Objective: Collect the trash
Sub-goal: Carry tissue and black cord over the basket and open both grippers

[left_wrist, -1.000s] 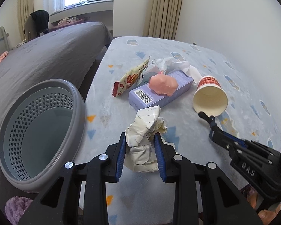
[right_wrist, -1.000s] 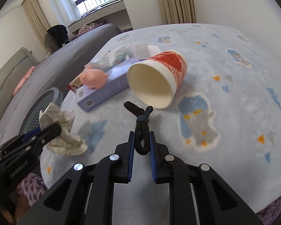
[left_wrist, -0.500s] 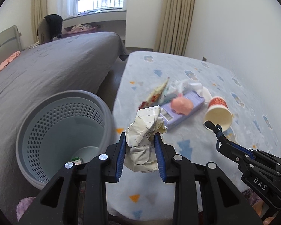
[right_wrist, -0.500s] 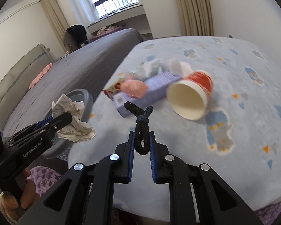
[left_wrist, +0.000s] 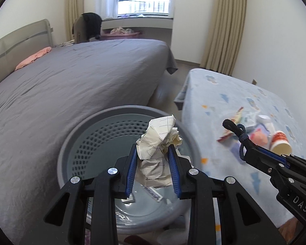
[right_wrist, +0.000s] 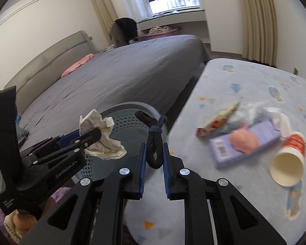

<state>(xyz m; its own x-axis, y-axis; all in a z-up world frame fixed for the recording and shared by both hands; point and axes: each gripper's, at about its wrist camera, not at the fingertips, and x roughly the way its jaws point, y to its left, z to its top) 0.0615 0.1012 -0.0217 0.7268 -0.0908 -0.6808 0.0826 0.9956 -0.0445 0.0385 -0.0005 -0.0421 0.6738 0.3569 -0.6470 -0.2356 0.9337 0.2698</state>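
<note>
Crumpled paper (left_wrist: 157,143) sits clamped in our left gripper (left_wrist: 153,159), hanging above the grey basket (left_wrist: 81,143). Our right gripper (right_wrist: 154,155) pinches a dark hair tie (right_wrist: 153,140) near the rim. Both look light and soft, so we judge gentle mid-body grips enough.

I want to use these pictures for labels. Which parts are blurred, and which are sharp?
Left wrist view: crumpled paper in the left tongs is sharp; table items near the paper cup are smeared. Right wrist view: hair tie sharp, purple box blurred.
</note>
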